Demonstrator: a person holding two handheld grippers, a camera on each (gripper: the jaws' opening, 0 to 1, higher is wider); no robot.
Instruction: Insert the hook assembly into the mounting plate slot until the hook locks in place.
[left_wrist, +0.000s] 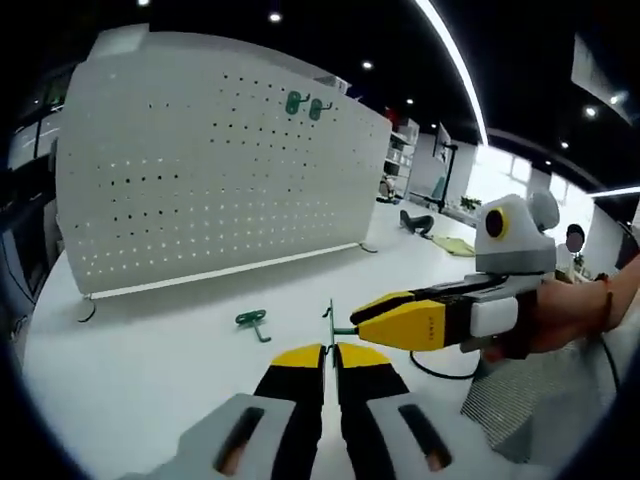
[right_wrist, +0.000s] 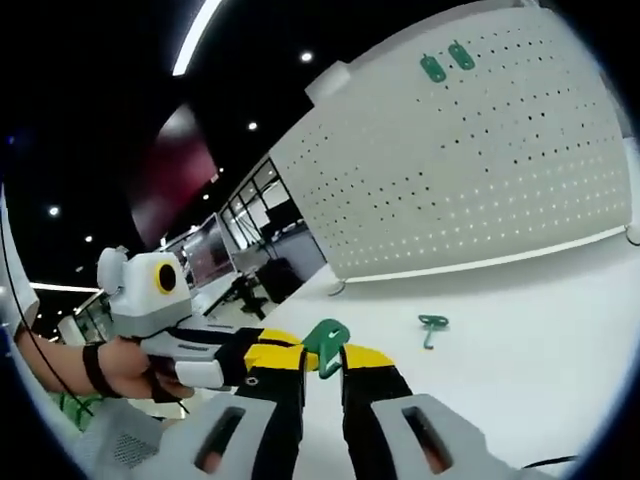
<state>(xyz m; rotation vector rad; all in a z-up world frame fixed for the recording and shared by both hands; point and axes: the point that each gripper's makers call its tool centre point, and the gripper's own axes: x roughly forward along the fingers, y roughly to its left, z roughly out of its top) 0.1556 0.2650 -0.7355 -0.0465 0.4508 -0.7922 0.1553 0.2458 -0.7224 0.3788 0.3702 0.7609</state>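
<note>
Green hook (right_wrist: 326, 342): being gripped between the closed jaws of the right gripper (right_wrist: 322, 362), above the white table (right_wrist: 540, 390). Left gripper (left_wrist: 329, 357): jaws being held closed, seemingly on nothing. Spare hook (left_wrist: 253, 321): lying mid-table. Pegboard (left_wrist: 220, 160): standing upright at the far edge, two hooks (left_wrist: 305, 104) already mounted. Step judged: carrying; the gripped hook is to be aligned with a slot.

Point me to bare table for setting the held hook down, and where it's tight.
Free: the white table between the pegboard base and the loose green hook, and left of that hook. Tight: where the left gripper and right gripper meet around the held hook. Two hooks already hang up top.
</note>
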